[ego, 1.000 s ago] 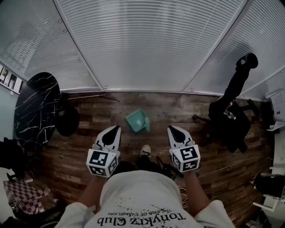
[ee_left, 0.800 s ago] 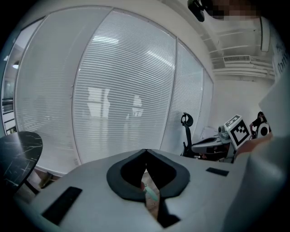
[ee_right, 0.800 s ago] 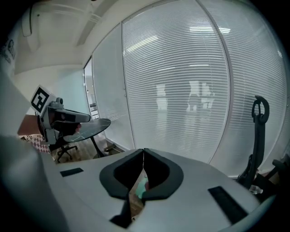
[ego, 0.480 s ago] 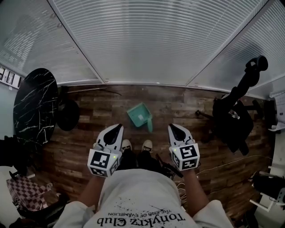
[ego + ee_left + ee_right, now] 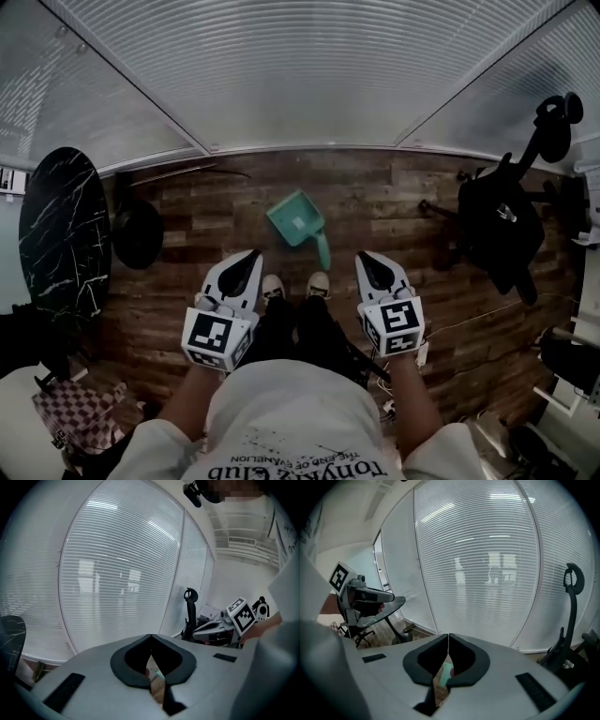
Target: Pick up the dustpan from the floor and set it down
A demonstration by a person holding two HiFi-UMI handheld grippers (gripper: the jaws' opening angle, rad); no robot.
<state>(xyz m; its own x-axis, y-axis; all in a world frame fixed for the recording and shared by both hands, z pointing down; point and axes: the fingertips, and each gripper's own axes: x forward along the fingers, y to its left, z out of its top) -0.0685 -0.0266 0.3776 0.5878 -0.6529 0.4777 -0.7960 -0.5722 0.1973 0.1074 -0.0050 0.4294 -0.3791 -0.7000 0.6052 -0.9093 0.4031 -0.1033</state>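
Two grippers sit low at centre frame: our left gripper (image 5: pixel 245 257) and right gripper (image 5: pixel 367 260), each with fingers pressed together on nothing. We see the dustpan (image 5: pixel 297 217) lying on the dark plank floor (image 5: pixel 394 202) at mid-frame, just above our shoes (image 5: pixel 272 286). White blinds (image 5: pixel 300 75) fill the top. A black marble table (image 5: pixel 61 234) stands left, a black chair (image 5: pixel 497 230) right.

**Teal dustpan on dark brown boards**

The dustpan (image 5: pixel 298 217) is plain teal. The floor (image 5: pixel 394 202) under it is dark brown wood plank. Behind it hang blinds (image 5: pixel 300 75) of white horizontal slats. To its left is a black round tabletop (image 5: pixel 61 234) veined in white, and to its right a black chair (image 5: pixel 497 225). Nearer than it, the left gripper (image 5: pixel 246 255) and right gripper (image 5: pixel 364 256) are pale grey with black fingers (image 5: pixel 234 281) and black-and-white square markers.
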